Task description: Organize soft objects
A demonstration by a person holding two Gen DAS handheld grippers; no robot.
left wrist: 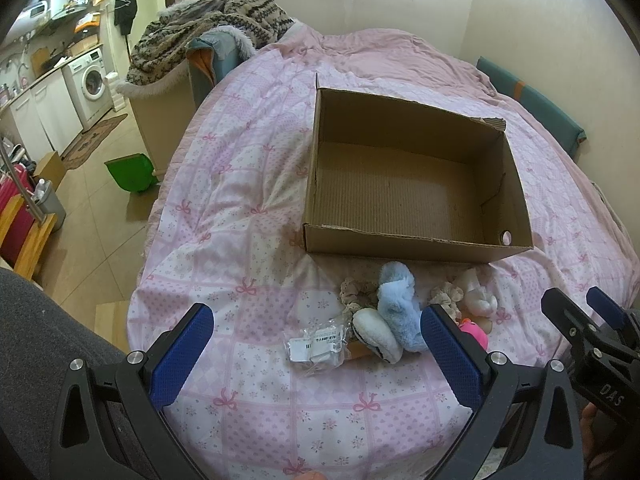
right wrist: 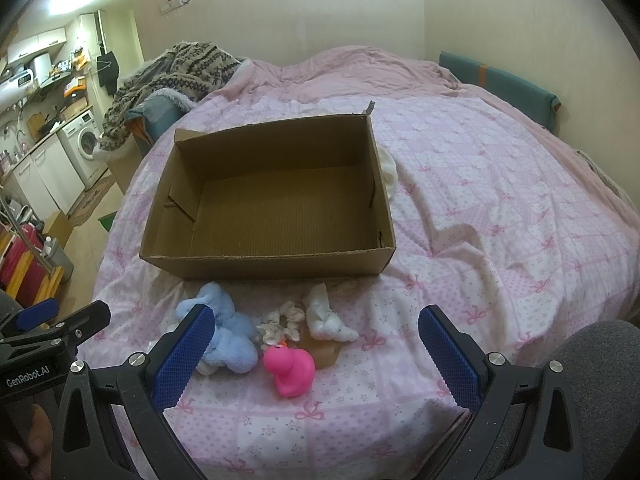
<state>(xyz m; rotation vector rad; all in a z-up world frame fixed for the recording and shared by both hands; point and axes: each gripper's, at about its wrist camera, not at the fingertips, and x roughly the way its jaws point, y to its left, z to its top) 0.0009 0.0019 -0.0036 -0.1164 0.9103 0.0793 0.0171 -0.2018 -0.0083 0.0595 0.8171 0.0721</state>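
Observation:
An open, empty cardboard box (left wrist: 420, 236) (right wrist: 264, 266) sits on the pink bed cover. In front of it lies a small pile: a fluffy blue piece (left wrist: 398, 304) (right wrist: 232, 332), a white striped soft piece (left wrist: 374, 330), scrunchies (left wrist: 356, 292) (right wrist: 280, 320), a white soft toy (left wrist: 478, 294) (right wrist: 326, 316), a pink rubber duck (right wrist: 290, 368) (left wrist: 474, 330) and a clear plastic bag (left wrist: 316, 346). My left gripper (left wrist: 316, 336) is open, just short of the pile. My right gripper (right wrist: 316, 336) is open, above the duck. Each gripper shows in the other's view, the right (left wrist: 580, 312) and the left (right wrist: 60, 316).
A patterned blanket (left wrist: 208, 28) lies heaped at the bed's far left. A teal cushion (right wrist: 500, 80) lies against the wall at the far right. A white cloth (right wrist: 388, 172) lies behind the box. The floor at left holds a green bin (left wrist: 132, 172) and a kitchen area.

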